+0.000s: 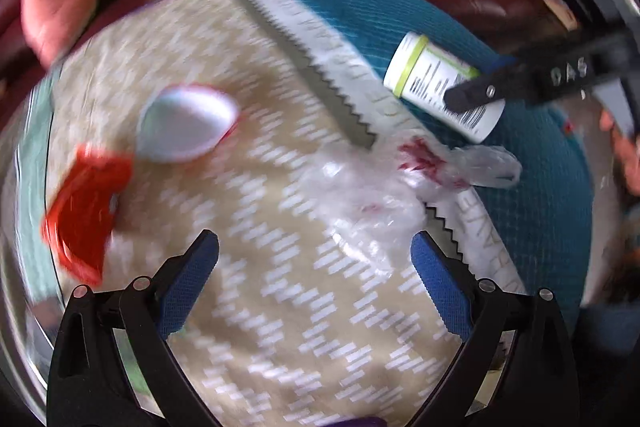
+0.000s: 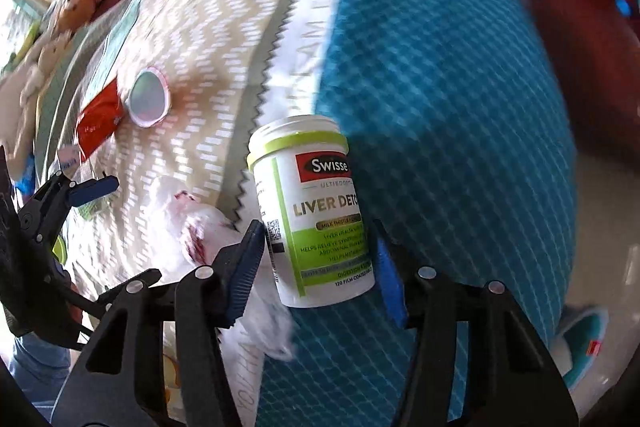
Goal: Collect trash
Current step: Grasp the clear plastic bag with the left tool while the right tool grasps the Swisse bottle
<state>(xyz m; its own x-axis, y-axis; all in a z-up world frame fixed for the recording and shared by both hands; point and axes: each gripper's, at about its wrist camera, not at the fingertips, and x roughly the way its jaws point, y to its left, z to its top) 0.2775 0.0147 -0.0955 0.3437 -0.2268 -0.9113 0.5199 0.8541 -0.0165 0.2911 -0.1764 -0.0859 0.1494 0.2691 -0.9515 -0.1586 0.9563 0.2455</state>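
The right gripper brackets the supplement bottle lying on the mat; pad contact appears likely but unconfirmed. The left gripper stands open above the crumpled plastic bag. The red wrapper and round lid remain uncollected.

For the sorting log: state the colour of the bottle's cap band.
Lime green band on the white bottle, clearest in the right wrist view.

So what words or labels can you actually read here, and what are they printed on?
"Swisse": supplement bottle, red badge.
"LIVER DETO", cut off at the edge: same bottle.
"120 FILM COATED": bottle's bottom line.
"DAS": raised letters on the right gripper.
Bottle's small print, barcode digits and the mat's white lettered strip: too blurred.
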